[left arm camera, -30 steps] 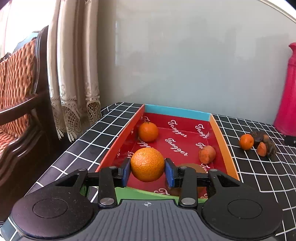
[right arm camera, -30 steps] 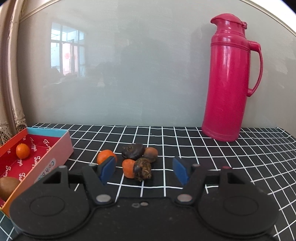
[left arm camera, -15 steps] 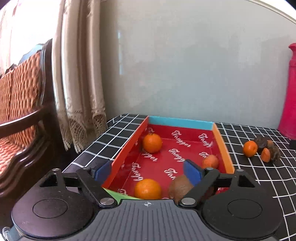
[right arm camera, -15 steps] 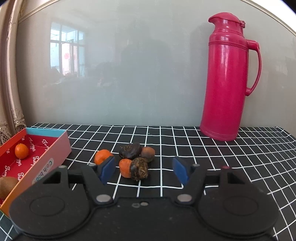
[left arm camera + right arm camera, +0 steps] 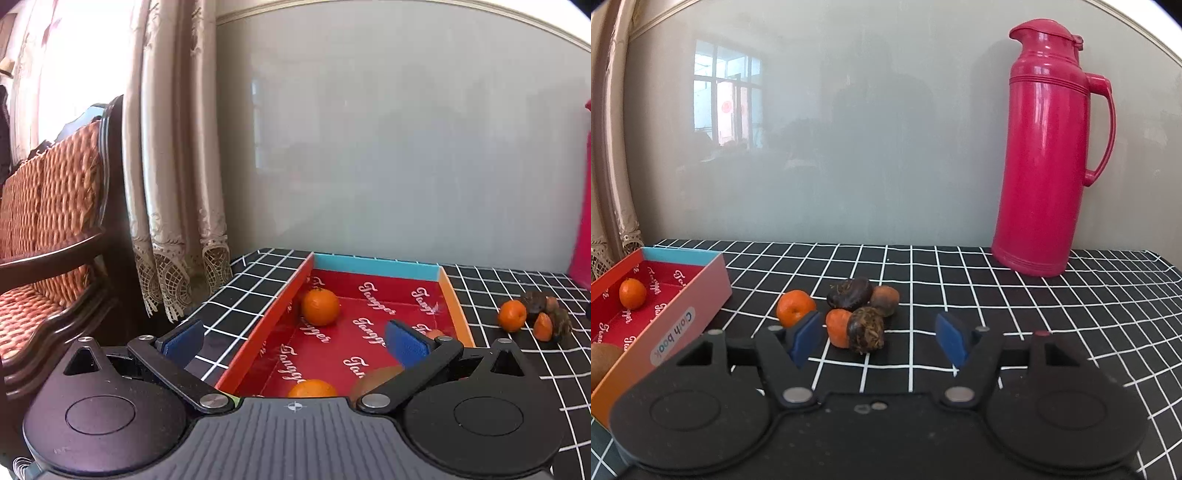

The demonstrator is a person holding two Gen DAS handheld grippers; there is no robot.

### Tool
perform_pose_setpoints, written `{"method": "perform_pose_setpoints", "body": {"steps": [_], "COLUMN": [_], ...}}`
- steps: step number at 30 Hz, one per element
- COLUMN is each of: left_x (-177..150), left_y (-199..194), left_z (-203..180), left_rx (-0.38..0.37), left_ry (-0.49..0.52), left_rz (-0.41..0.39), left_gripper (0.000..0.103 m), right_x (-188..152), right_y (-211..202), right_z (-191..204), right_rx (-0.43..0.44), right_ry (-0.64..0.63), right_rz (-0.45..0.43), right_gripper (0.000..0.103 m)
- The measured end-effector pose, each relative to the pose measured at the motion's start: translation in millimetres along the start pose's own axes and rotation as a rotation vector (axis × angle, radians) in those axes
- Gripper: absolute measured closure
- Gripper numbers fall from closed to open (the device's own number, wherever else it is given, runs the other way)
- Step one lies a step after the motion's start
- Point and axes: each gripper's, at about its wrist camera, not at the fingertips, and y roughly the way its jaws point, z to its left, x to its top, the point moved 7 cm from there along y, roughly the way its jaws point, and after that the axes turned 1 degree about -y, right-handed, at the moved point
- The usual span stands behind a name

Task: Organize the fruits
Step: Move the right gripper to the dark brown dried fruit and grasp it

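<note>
A red-lined open box (image 5: 380, 266) lies on the checked table. In it are a tangerine (image 5: 320, 306) at the far left, another tangerine (image 5: 312, 388) at the near end, a brown kiwi (image 5: 373, 376) beside it, and a small orange fruit (image 5: 436, 333) behind my right finger. My left gripper (image 5: 295, 341) is open and empty above the box's near end. My right gripper (image 5: 881, 339) is open and empty just short of a loose pile: a tangerine (image 5: 795, 307), a small orange fruit (image 5: 838, 328) and dark brown fruits (image 5: 866, 328).
A tall pink thermos (image 5: 1047, 155) stands at the back right against the glass wall. The box (image 5: 665, 332) shows at the left of the right wrist view. A curtain (image 5: 173, 166) and a cushioned wooden chair (image 5: 48, 229) are left of the table's edge.
My left gripper opened and dropped the tangerine it held into the near end of the box, then lifted and pulled back. My right gripper edged slightly toward the pile.
</note>
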Motion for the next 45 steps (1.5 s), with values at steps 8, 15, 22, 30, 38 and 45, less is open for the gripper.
{"method": "perform_pose_setpoints", "body": {"steps": [8, 15, 22, 30, 38, 45], "left_x": [1, -1, -8, -8, -6, -6], "left_y": [4, 13, 24, 34, 37, 40], "left_z": [18, 29, 32, 45, 49, 50], "left_rx": [0.060, 0.124, 0.137, 0.170, 0.162, 0.155], "left_ry": [-0.033, -0.059, -0.071, -0.105, -0.112, -0.103], "left_rz": [-0.024, -0.021, -0.009, 0.010, 0.014, 0.024], "left_gripper": [0.000, 0.000, 0.000, 0.000, 0.000, 0.000], "right_x": [-10, -20, -15, -17, -18, -15], "right_y": [16, 33, 47, 64, 79, 84], "right_z": [-1, -2, 6, 7, 5, 11], "right_rx": [0.001, 0.010, 0.014, -0.002, 0.020, 0.048], "right_ry": [-0.020, -0.014, -0.018, -0.017, -0.002, 0.015], "right_rz": [0.025, 0.061, 0.074, 0.109, 0.135, 0.142], "right_gripper": [0.036, 0.038, 0.040, 0.045, 0.052, 0.069]}}
